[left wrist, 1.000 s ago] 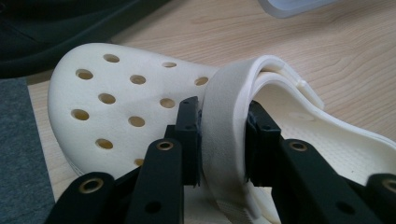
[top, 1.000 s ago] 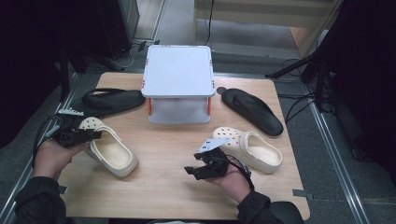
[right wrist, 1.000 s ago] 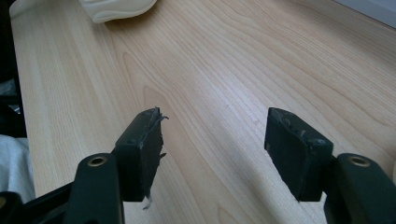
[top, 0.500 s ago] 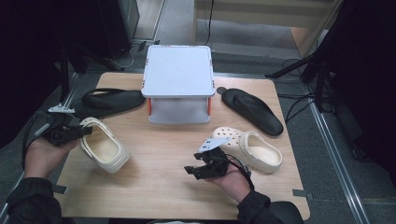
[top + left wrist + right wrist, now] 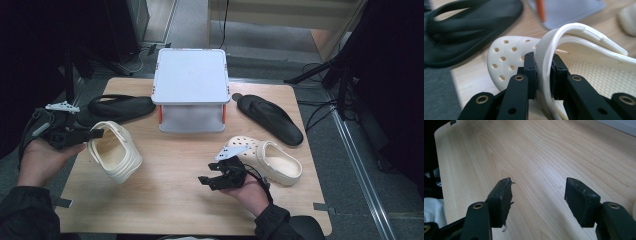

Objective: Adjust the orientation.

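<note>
My left gripper is at the table's left edge, shut on the rim of a cream clog. Its jaws have just been closing on that rim. The clog hangs tilted on its side, opening toward me, toe end low over the wood. In the left gripper view both pads of the left gripper press the clog's thin cream wall. A second cream clog lies flat at the right. Just left of it my right gripper rests open over bare wood, and the right gripper has nothing between its jaws.
A white lidded box with orange latches stands at the back middle of the wooden table. One black sandal lies to its left, another black sandal to its right. Cables and dark stands surround the table.
The left hand has raised the cream clog off the table and drawn it slightly left, tipping it onto its side. The right hand and its gripper have stayed where they were.
</note>
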